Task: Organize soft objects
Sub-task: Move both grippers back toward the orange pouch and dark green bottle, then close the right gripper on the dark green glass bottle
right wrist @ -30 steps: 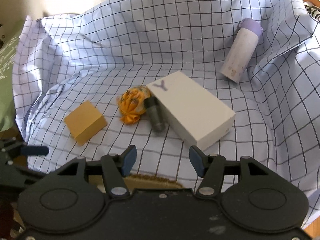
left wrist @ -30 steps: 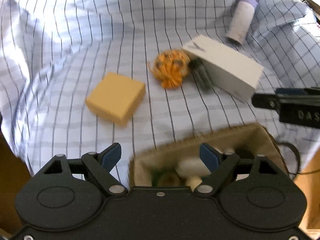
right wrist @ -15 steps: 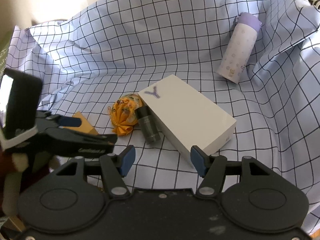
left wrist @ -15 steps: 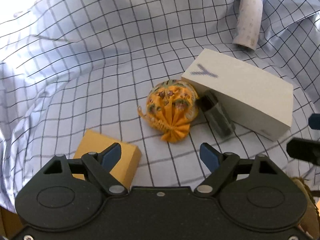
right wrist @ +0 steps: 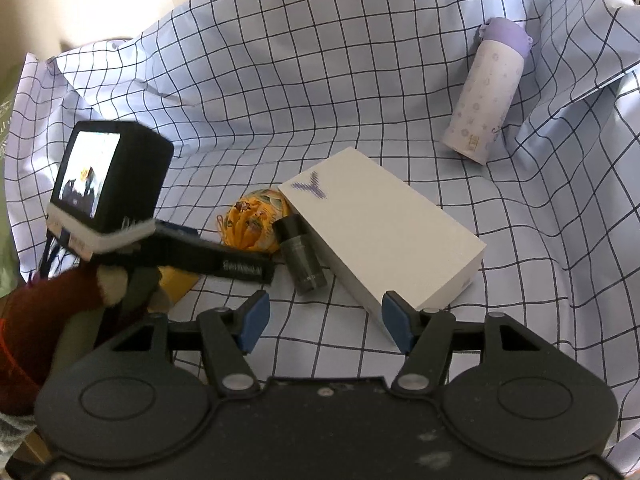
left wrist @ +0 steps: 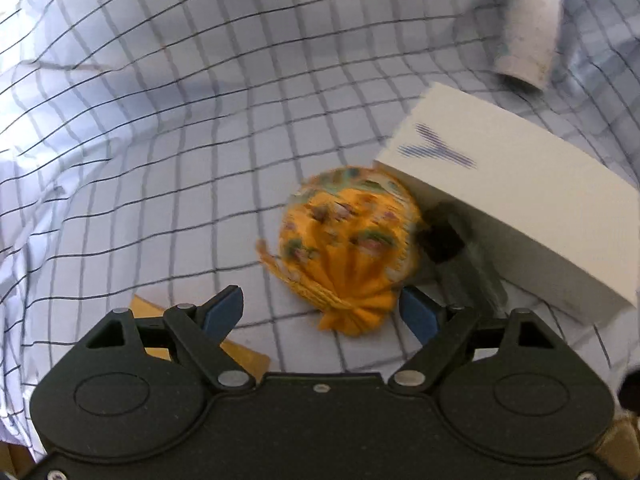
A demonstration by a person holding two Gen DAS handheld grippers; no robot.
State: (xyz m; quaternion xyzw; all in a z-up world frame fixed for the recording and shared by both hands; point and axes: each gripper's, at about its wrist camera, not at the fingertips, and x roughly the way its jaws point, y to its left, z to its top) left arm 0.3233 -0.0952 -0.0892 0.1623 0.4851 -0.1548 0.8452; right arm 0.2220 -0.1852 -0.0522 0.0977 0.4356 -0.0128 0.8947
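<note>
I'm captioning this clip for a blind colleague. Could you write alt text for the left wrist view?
The left gripper, jaws open, hangs just short of an orange cloth pouch on a blue checked sheet. Beside the pouch lie a small dark bottle and a white box; a pale bottle lies farther back, and a yellow block peeks out near the gripper.

Cloth, card and plastic
Printed orange fabric pouch beside matt white cardboard box (smooth-faced), on wrinkled checked cotton sheet.
</note>
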